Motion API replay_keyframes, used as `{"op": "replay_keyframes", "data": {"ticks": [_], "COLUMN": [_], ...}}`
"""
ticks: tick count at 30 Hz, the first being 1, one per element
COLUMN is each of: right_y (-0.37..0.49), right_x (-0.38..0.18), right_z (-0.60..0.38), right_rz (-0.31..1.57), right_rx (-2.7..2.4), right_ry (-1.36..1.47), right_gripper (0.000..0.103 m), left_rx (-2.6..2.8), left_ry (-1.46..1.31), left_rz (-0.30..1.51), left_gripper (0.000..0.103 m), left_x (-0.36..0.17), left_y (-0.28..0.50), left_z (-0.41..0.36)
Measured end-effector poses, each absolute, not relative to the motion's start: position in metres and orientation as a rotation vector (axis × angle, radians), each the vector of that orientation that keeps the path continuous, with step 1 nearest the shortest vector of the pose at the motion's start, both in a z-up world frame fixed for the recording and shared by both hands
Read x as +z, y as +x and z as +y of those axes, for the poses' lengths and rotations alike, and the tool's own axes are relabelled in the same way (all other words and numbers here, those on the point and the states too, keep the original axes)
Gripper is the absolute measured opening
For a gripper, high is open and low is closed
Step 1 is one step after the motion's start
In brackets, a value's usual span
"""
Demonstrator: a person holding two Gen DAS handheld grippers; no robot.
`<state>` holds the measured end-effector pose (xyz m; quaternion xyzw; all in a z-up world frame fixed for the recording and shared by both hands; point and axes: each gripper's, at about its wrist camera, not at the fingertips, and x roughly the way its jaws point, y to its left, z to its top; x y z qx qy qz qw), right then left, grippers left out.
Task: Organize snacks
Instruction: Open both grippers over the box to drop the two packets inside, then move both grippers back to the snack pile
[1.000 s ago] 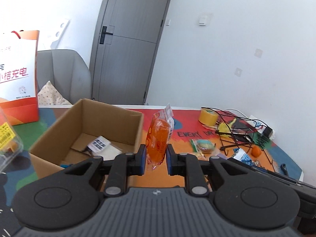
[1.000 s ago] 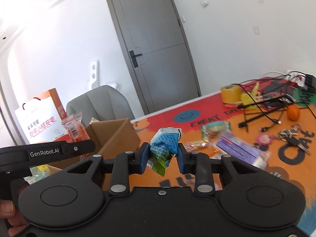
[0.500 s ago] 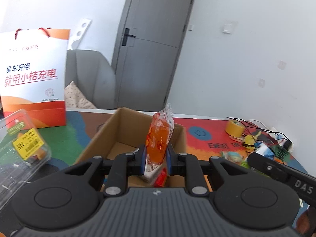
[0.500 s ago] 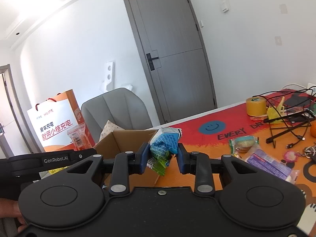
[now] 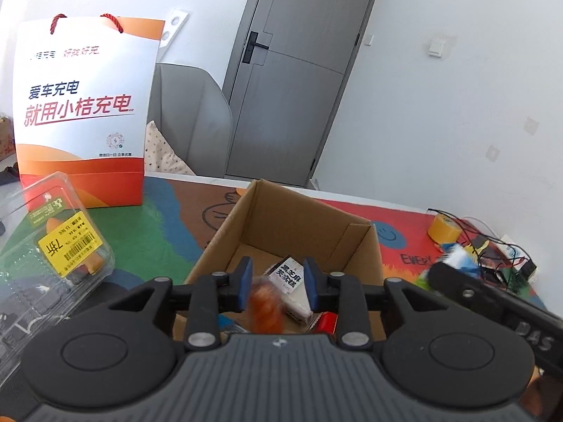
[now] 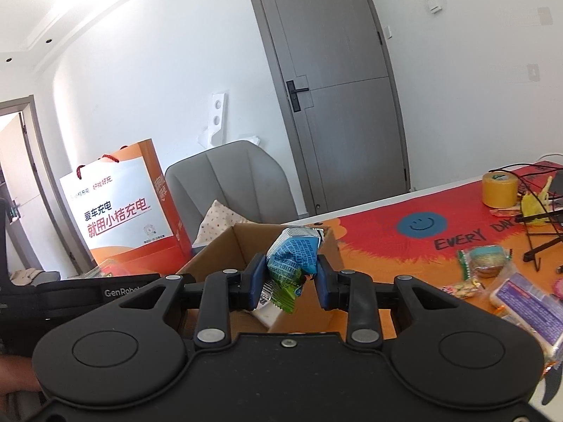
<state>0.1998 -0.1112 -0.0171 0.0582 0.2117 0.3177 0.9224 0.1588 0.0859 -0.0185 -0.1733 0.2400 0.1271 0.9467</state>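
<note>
Over the cardboard box (image 5: 309, 225), my left tongs (image 5: 278, 283) have just been opening, orange packet (image 5: 265, 304) dropping free; right tongs (image 6: 289, 281) grip the blue packet (image 6: 292, 256), which could miss the box if released early.

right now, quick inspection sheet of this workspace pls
surface: table under a bright printed mat, red and orange with a blue smiley.
job's things: open cardboard box holding a few packets; blurred orange snack pack dropping between the jaws; blue-green snack pack; loose snacks on the mat.
clutter: yellow tape roll, clear plastic clamshell, paper gift bag.
grippers: left hand-held gripper jaws have just been opening, pads off the pack; right hand-held gripper shut on its pack.
cables: black cables at the table's far right.
surroundings: grey door, grey chair, white walls.
</note>
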Motion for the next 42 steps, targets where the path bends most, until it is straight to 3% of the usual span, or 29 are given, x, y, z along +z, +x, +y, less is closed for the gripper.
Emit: {"op": "replay_keyframes", "data": {"ticks": [10, 14, 20, 29, 42], "right_y": [0.202, 0.202, 0.198, 0.189, 0.175], "right_x": [-0.017, -0.018, -0.017, -0.023, -0.027], "right_z": [-0.072, -0.070, -0.093, -0.142, -0.204], "right_rz": [0.465, 0.482, 0.485, 0.502, 0.510], "right_rx": [0.710, 0.698, 0.646, 0.538, 0.447], "right_ry": [0.093, 0.093, 0.112, 0.139, 0.175], "right_gripper": [0.032, 0.043, 0.054, 0.062, 0.069], "left_rx": [0.293, 0.301, 0.271, 0.219, 0.138], "left_ry": [-0.382, -0.387, -0.381, -0.359, -0.327], "left_rz": [0.461, 0.458, 0.466, 0.485, 0.510], "left_gripper": [0.052, 0.070, 0.088, 0.095, 0.097], "left_x": [-0.011, -0.011, -0.012, -0.013, -0.013], "left_y": [0.134, 0.129, 0.130, 0.133, 0.134], "left_z": [0.104, 0.107, 0.096, 0.063, 0.012]}}
